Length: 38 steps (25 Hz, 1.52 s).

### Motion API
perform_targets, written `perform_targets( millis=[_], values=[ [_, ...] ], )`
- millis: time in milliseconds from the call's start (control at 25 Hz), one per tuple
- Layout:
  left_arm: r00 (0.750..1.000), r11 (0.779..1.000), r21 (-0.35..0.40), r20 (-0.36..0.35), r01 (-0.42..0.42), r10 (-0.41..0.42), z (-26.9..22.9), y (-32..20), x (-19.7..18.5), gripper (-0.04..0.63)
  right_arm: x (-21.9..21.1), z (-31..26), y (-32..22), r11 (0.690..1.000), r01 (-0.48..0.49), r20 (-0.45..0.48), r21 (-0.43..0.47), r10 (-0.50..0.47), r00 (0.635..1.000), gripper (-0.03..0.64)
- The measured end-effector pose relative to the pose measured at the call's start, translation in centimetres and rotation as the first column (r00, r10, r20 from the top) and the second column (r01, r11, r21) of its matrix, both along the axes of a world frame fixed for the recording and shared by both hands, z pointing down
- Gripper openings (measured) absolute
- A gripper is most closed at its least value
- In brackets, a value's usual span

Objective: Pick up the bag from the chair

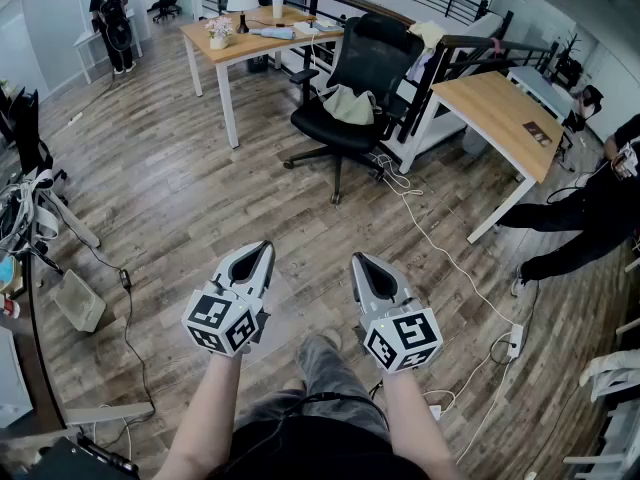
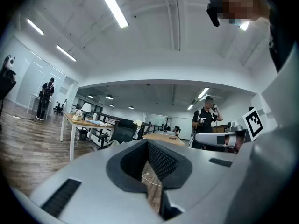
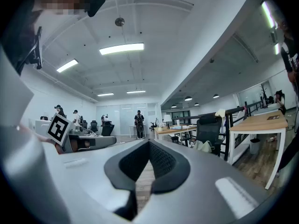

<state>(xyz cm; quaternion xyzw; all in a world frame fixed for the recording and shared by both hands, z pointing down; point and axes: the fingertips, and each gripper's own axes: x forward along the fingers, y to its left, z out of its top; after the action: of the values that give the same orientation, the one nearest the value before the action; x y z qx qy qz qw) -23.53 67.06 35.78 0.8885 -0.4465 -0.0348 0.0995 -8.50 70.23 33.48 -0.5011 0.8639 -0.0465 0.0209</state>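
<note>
A pale green-beige bag (image 1: pixel 349 104) lies on the seat of a black office chair (image 1: pixel 372 60) far across the wooden floor; the bag (image 3: pixel 204 146) and chair (image 3: pixel 209 129) also show small at the right of the right gripper view, and the chair (image 2: pixel 123 130) sits in the distance in the left gripper view. My left gripper (image 1: pixel 264 251) and right gripper (image 1: pixel 358 262) are held side by side, level, well short of the chair. Both are shut with nothing between the jaws.
Wooden desks stand behind (image 1: pixel 255 40) and to the right (image 1: pixel 505 118) of the chair. White cables (image 1: pixel 440 248) trail over the floor to a power strip (image 1: pixel 516 340). A person (image 1: pixel 108 20) stands at the far left, another (image 1: pixel 590 218) sits at the right. Equipment (image 1: pixel 30 208) crowds the left edge.
</note>
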Motion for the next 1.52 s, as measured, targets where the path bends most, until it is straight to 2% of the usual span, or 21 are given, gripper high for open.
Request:
perform_targets(
  millis=[200,520,880,1120,1520],
  values=[
    [1.000,1.000,0.013,-0.004,-0.012,0.012,-0.4,-1.0,0.6,-0.003,0.1,-0.2,-1.3,1.000,-0.003,0.000,0.011,0.003,1.000,0.006],
    [1.000,1.000,-0.018,0.009,-0.020,0.020,1.3,-3.2,1.3,-0.003,1.7,1.4,-3.0,1.000,-0.024,0.000,-0.008,0.024,1.000,0.006],
    [1.000,1.000,-0.006,-0.006,-0.014,0.014,1.2,-12.2,3.0,-0.003,4.1,3.3,-11.1,0.998,-0.044,0.018,-0.036,0.045,0.999,0.008],
    [0.999,1.000,-0.012,-0.033,0.008,-0.009,0.2,-18.9,3.9,-0.003,5.4,2.1,-17.8,0.999,-0.024,0.009,-0.036,0.024,1.000,0.008],
    [0.999,0.999,-0.002,-0.012,0.045,-0.045,-0.2,-27.1,5.1,-0.003,6.8,2.1,-26.6,0.998,0.018,0.021,-0.053,-0.017,1.000,0.008]
  ],
)
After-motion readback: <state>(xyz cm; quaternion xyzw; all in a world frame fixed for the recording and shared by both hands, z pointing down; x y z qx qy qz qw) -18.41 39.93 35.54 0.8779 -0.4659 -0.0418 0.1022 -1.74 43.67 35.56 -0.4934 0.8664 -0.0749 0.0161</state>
